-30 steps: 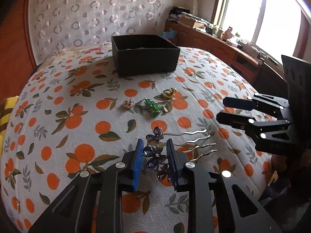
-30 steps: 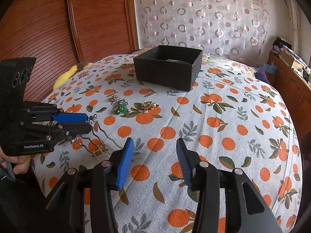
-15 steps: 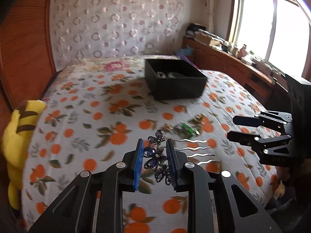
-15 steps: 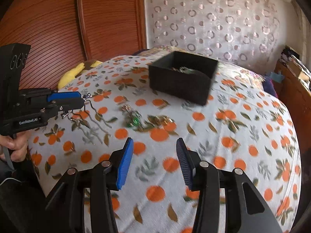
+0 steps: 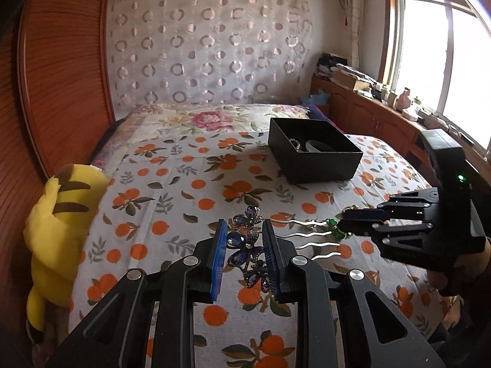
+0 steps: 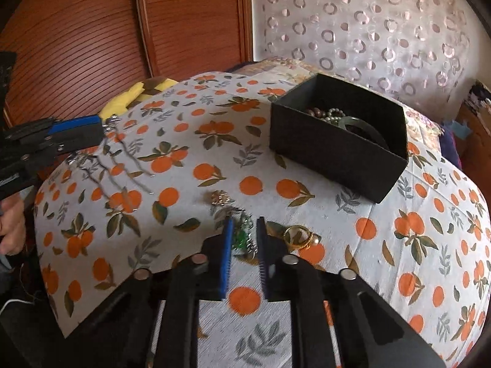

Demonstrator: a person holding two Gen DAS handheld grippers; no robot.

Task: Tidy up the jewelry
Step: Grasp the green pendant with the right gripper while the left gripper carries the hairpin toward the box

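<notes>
My left gripper (image 5: 244, 245) is shut on a purple flower hair comb (image 5: 245, 240), held above the bed with its silver wavy prongs pointing right. The right wrist view shows the left gripper (image 6: 102, 128) at the left edge with the comb's prongs (image 6: 122, 165) blurred. My right gripper (image 6: 244, 233) points down at the bedspread, jaws closing on a green jewelled piece (image 6: 241, 239) between the pads. The left wrist view shows the right gripper (image 5: 342, 224) at that green piece (image 5: 333, 224). A black box (image 6: 337, 153) holding bead strings and a bangle stands further back.
A gold ring piece (image 6: 299, 236) lies just right of my right fingers and a small silver flower brooch (image 6: 219, 197) just beyond them. A yellow plush toy (image 5: 58, 224) sits at the bed's left edge. A wooden panel (image 5: 61, 76) stands left, a cabinet (image 5: 383, 116) under the window.
The left gripper has lifted the hair comb off the bedspread. The right gripper has moved over to the green piece and its jaws have narrowed around it.
</notes>
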